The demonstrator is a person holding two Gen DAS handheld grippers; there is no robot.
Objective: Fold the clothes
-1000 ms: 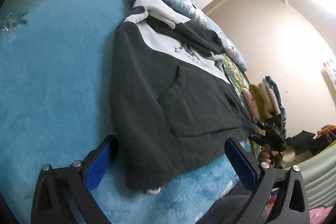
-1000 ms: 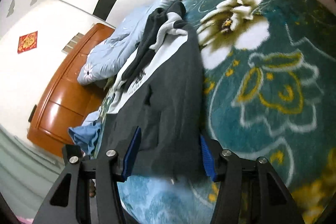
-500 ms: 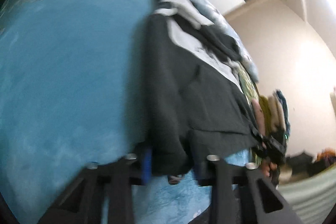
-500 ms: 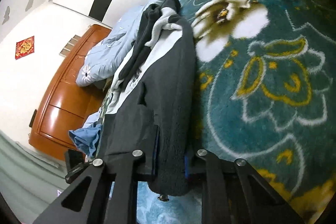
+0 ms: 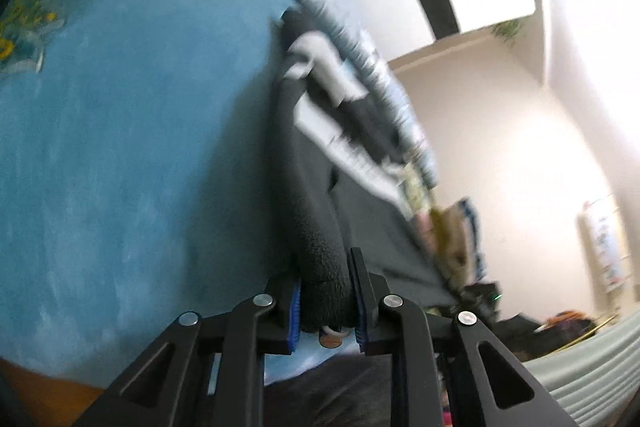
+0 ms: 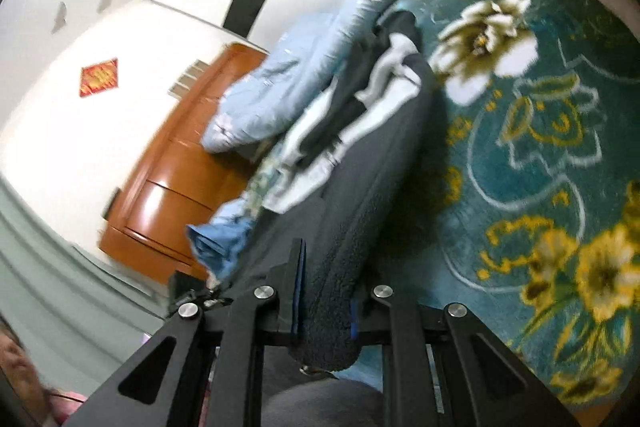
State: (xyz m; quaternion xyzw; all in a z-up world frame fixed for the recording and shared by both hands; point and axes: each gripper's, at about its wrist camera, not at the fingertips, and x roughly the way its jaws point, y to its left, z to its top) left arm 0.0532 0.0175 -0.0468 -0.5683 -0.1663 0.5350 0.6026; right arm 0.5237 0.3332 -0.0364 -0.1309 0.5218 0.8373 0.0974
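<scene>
A dark grey hoodie with a white chest band [image 5: 320, 195] lies on the bed, hood end far from me. In the left wrist view my left gripper [image 5: 323, 269] has one bottom corner of the hem bunched between its blue pads, and its jaws are closing on the fleece. In the right wrist view the hoodie [image 6: 372, 183] runs away from my right gripper [image 6: 326, 291], which is shut on the other bottom corner. A drawstring tip hangs under each grip. Both corners are raised off the blanket.
A teal floral blanket [image 6: 540, 147] covers the bed, plain blue [image 5: 120, 147] on the left side. A pale blue quilt [image 6: 288, 91] lies along the far edge. A wooden cabinet [image 6: 172, 195] stands beyond. Folded clothes [image 5: 452, 227] and a blue garment [image 6: 216, 243] flank the hoodie.
Both grippers went from open around the hem to closed on its corners. They then rose, lifting the hem off the blanket, and the left view rolled.
</scene>
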